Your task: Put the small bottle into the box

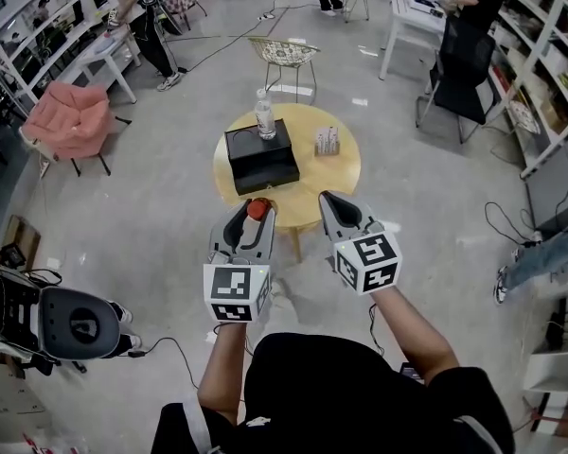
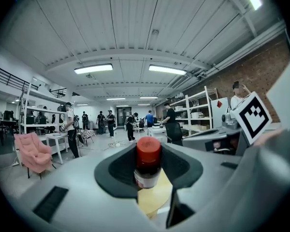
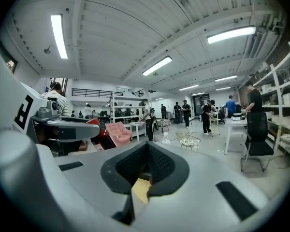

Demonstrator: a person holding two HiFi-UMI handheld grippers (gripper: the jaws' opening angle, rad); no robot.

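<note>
**Progress.** The pick-up is done. The small bottle [image 1: 257,209] is off any surface and carried in the left gripper [image 1: 254,216]. The left gripper view shows both pads pressed against the bottle's body, one on each side, below the red cap. Placement is not yet done. In the head view the bottle is on the person's side of the black box [image 1: 261,157], near it but clearly apart, and not above it. It hangs over the near rim of the round table [image 1: 346,173] that carries the box.

In my judgement, what remains is to carry the bottle over the box, lower it in and release it. From this height I cannot tell whether the top of the box is open or lidded. If it is lidded, opening it comes first.

**Right gripper.** The right gripper [image 1: 333,206] is level with the left one, also on the person's side of the box and off toward its right-hand corner. Its own view shows the jaws brought together with nothing between them. Only a slice of table shows through the recess in the pads.

**Orientation of the bottle.** The bottle stands upright in the grip, its long axis vertical, with the cap pointing up and clear of the pads. The label band sits at pad height and the base is hidden below. No tilt is noticeable in the left gripper view.

**Other items.** A clear water bottle [image 1: 265,114] stands at the far edge of the box. Whether it is on the box or just behind it is uncertain. A small holder [image 1: 328,141] sits just to the right of the box. I judge both to be obstructions to avoid during the lowering.
</note>
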